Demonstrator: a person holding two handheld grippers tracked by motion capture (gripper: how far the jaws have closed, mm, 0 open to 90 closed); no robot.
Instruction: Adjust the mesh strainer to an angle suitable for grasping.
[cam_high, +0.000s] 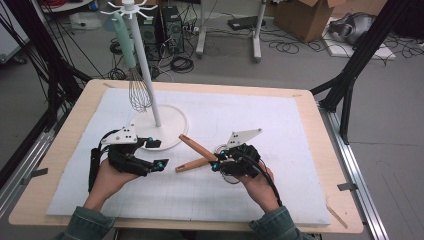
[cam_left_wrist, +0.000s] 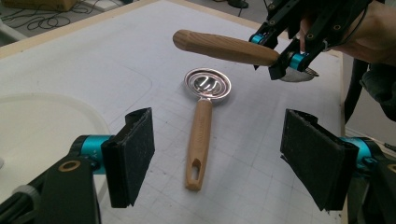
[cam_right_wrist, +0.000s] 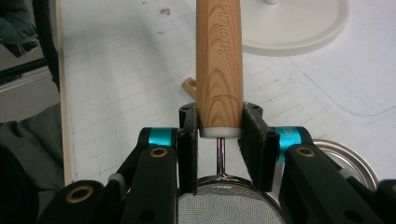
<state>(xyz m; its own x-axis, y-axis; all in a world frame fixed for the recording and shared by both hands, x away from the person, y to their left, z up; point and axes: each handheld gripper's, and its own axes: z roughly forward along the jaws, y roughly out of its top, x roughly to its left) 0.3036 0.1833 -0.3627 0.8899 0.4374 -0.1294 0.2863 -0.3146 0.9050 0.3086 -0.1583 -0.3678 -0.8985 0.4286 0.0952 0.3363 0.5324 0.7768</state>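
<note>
Sleeves and forearms are coming in at the bottom edge of the high view, and just past them the right tool (cam_high: 216, 164) is clenching the wooden handle of a mesh strainer (cam_right_wrist: 218, 60) right at the end where the metal stem goes in, holding it up off the table (cam_high: 320, 150) with the handle aiming toward the white stand base (cam_high: 172, 125). Left tool (cam_high: 159, 154) is hanging released beside that base, pads (cam_left_wrist: 135, 154) spread wide and gripping nothing. Lying flat on the white mat between the two is a second utensil, a wooden-handled slotted spoon (cam_left_wrist: 201, 135), round metal head pointing away from the left tool. My guess is the strainer is going up on the rack, so I'd be keeping the grip firm, since the basket end is heavy and pinching near the stem could let it swivel, and lining the handle tip up with a hook before letting go. Farther back, a whisk (cam_high: 139, 90) is hanging from the stand's pole. Hard to tell: whether the strainer handle has a hanging hole, since its far end is cut off in the right gripper view, and the basket is mostly hiding under the jaws.
</note>
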